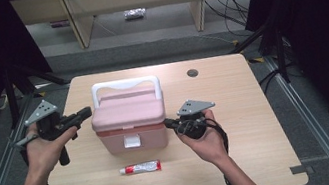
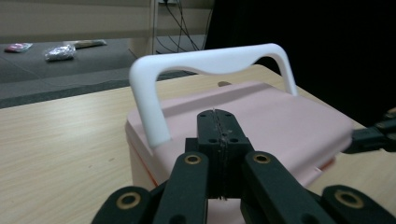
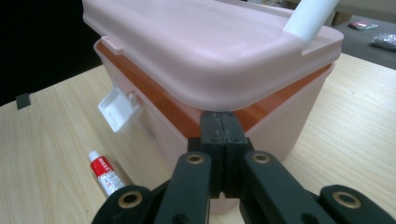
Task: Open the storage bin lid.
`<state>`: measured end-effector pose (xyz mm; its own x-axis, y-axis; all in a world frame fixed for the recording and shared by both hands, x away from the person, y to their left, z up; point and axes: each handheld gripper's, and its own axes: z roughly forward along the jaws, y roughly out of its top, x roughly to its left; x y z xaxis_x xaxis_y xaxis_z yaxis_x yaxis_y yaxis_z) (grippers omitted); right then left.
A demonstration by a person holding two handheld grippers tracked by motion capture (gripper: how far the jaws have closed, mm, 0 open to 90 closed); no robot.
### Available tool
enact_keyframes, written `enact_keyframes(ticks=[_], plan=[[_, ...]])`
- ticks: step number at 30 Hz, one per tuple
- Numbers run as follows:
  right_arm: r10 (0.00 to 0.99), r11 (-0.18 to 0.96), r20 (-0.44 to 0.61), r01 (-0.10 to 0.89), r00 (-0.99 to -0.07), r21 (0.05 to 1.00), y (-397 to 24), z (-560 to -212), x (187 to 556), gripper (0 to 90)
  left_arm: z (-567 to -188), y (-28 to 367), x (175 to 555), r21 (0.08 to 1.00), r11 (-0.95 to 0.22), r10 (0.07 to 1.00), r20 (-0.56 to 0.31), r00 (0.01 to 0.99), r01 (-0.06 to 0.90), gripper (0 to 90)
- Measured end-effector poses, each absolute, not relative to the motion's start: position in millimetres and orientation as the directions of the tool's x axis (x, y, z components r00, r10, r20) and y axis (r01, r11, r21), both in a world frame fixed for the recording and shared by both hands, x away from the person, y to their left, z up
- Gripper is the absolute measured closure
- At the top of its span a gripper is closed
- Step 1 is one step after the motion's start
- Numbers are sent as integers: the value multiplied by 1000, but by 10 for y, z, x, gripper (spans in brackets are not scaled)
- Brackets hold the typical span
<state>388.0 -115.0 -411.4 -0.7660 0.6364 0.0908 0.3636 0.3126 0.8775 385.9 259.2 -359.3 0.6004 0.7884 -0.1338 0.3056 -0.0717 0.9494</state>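
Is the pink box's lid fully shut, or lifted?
Lifted slightly. In the right gripper view the lid sits above the box rim, an orange gap between them, and the white latch hangs unfastened.

Matt pink plastic box (image 1: 129, 121), pale wood-grain table (image 1: 236, 111)

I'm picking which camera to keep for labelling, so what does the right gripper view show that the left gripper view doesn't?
The right gripper view shows the pink box's front with its white latch, the orange band under the lid, and the red-and-white tube lying on the table. The left gripper view instead shows the whole white handle arching upright over the lid, the lid's flat top, and the right gripper's tip at the far edge. Both share the pink box, the wooden table, and a pair of black jaws pressed together with nothing between them.
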Motion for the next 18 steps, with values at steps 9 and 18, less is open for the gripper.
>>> enact_keyframes(ticks=[9,18], plan=[[638,319,66,342,-767,884,-1156,-4070,3895,900,-3736,2479,3536,970,-99,763,-69,643,222,897],[644,315,72,350,-761,882,-1157,-4051,3901,900,-3952,2307,3404,961,-152,740,-44,671,231,897]])
